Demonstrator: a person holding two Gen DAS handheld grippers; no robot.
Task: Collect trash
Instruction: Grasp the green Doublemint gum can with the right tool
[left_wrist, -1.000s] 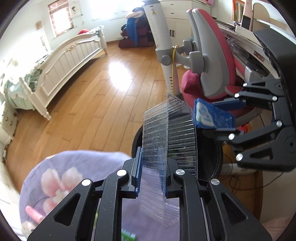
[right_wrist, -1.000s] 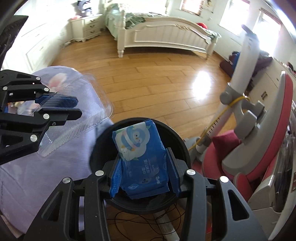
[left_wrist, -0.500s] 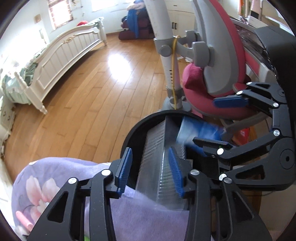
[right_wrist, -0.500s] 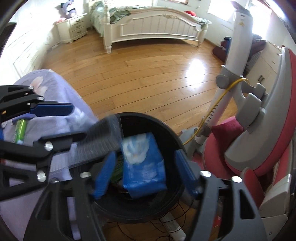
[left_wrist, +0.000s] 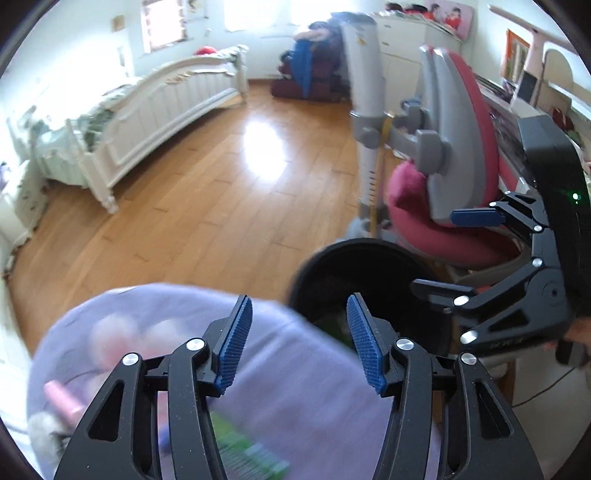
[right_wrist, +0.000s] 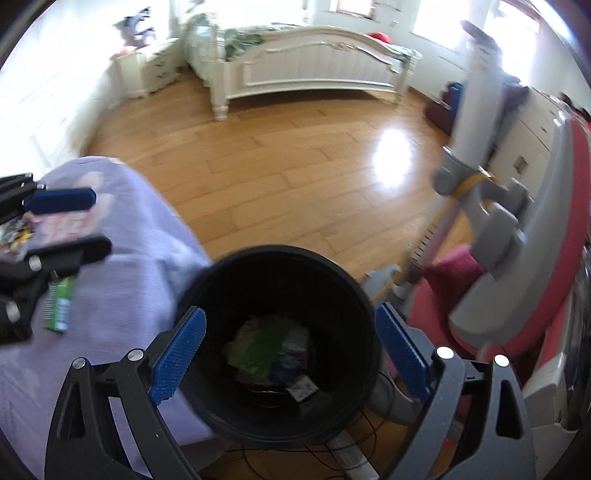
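A black round trash bin (right_wrist: 280, 273) stands on the floor beside a table with a purple floral cloth (right_wrist: 122, 295). Mixed trash (right_wrist: 273, 350) lies at its bottom. My right gripper (right_wrist: 291, 350) is open and empty right over the bin. My left gripper (left_wrist: 299, 343) is open and empty over the cloth's edge, just left of the bin (left_wrist: 369, 269). A green packet (right_wrist: 59, 306) lies on the cloth; it shows blurred in the left wrist view (left_wrist: 247, 450). A pink item (left_wrist: 62, 402) lies at the cloth's left.
A red and grey chair (left_wrist: 454, 177) and a white pole with a yellow cable (left_wrist: 369, 147) stand right of the bin. A white bed (right_wrist: 310, 70) stands across the wooden floor (left_wrist: 207, 199). Cables (right_wrist: 332, 446) lie under the bin.
Both grippers opened. The clear plastic tray left my left gripper and the blue tissue pack left my right gripper; both dropped into the bin. My left gripper drew back over the cloth.
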